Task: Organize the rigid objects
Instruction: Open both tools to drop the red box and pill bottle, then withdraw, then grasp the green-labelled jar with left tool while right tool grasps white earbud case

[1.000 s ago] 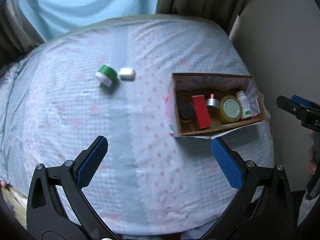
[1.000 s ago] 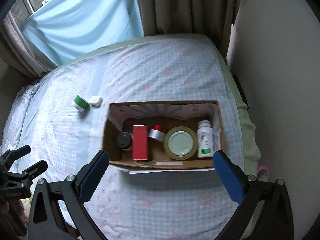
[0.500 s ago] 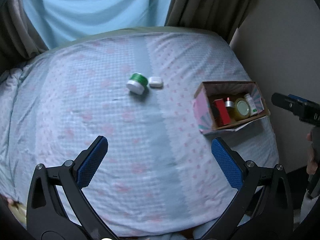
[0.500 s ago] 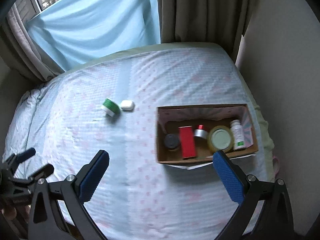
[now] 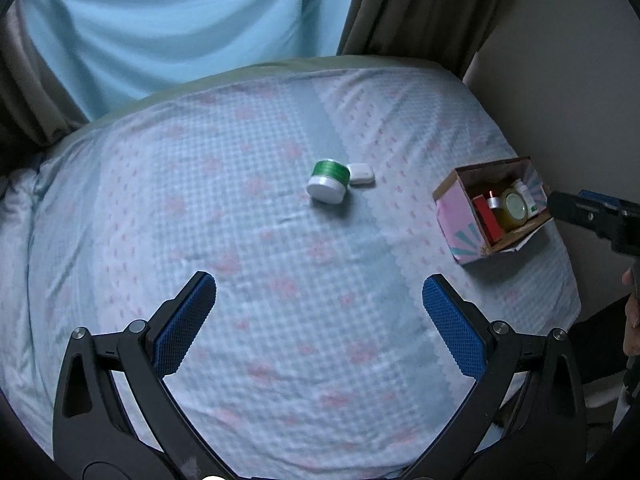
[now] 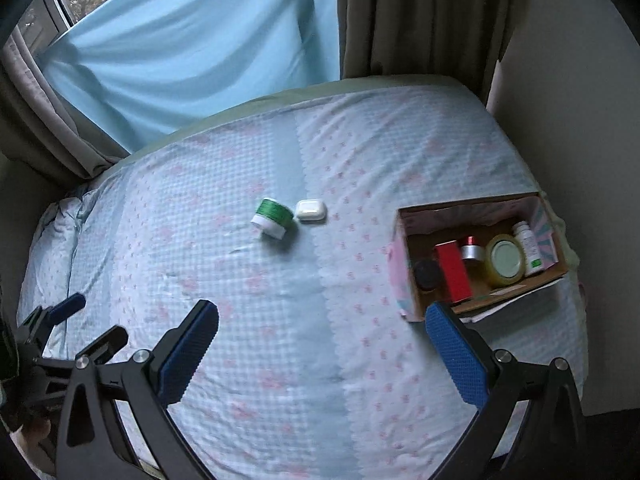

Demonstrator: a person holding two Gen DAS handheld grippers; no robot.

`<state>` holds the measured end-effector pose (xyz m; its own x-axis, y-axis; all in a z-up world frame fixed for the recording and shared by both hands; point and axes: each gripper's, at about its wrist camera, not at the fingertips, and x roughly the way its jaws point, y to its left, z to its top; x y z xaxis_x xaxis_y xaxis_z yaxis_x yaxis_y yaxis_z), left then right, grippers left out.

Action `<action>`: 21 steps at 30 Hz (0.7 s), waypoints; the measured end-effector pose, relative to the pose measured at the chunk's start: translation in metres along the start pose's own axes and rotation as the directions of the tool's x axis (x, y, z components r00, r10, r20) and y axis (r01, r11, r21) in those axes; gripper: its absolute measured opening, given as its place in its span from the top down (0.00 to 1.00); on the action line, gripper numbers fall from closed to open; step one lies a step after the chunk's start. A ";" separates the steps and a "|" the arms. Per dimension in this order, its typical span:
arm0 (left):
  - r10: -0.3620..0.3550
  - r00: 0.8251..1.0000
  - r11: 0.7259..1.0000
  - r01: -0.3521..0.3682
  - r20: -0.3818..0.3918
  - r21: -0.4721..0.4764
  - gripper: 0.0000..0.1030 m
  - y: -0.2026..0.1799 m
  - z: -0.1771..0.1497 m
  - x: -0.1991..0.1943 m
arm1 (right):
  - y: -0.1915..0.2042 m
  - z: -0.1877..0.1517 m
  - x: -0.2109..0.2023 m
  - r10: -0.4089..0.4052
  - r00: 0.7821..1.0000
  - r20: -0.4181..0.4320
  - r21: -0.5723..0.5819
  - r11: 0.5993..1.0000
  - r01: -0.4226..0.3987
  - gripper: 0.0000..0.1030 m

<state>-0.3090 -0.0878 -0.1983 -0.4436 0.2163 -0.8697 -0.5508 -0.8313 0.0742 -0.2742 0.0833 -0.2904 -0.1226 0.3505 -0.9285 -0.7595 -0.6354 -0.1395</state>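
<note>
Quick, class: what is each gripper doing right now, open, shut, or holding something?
Left gripper: open, holding nothing, above the bedsheet.
Right gripper: open, holding nothing.

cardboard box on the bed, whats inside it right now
Inside the cardboard box: a dark-lidded jar, a red box, a silver tin, a yellow jar and a white bottle. The floor beneath them is covered.

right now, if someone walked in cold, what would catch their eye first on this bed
Probably the green jar lying tilted mid-bed, with a small white case just beside it, the only loose items on the pale checked sheet. Next, the open cardboard box near the bed's right edge, holding a red box, a yellow-lidded jar and a white bottle.
</note>
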 end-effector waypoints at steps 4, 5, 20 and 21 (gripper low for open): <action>-0.023 1.000 0.999 0.023 -0.003 0.023 0.00 0.007 0.020 0.018 | 0.009 0.014 0.018 -0.005 1.000 -0.020 0.011 1.000 0.005 0.00; -0.030 1.000 0.999 0.030 -0.007 0.028 0.00 0.008 0.026 0.026 | 0.009 0.019 0.024 -0.003 1.000 -0.027 0.018 1.000 0.003 0.00; -0.127 0.974 0.990 0.136 -0.185 0.038 0.00 -0.002 0.108 0.200 | -0.003 0.122 0.171 -0.028 0.984 -0.178 0.037 0.999 0.035 0.00; -0.137 0.970 0.989 0.145 -0.201 0.030 0.00 -0.003 0.111 0.215 | -0.006 0.128 0.188 -0.028 0.979 -0.204 0.036 0.999 0.037 0.00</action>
<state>-0.4809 0.0177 -0.3313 -0.2134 0.2207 -0.9517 -0.6302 -0.7755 -0.0386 -0.3748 0.2412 -0.4196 0.0319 0.2207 -0.9748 -0.7861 -0.5968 -0.1608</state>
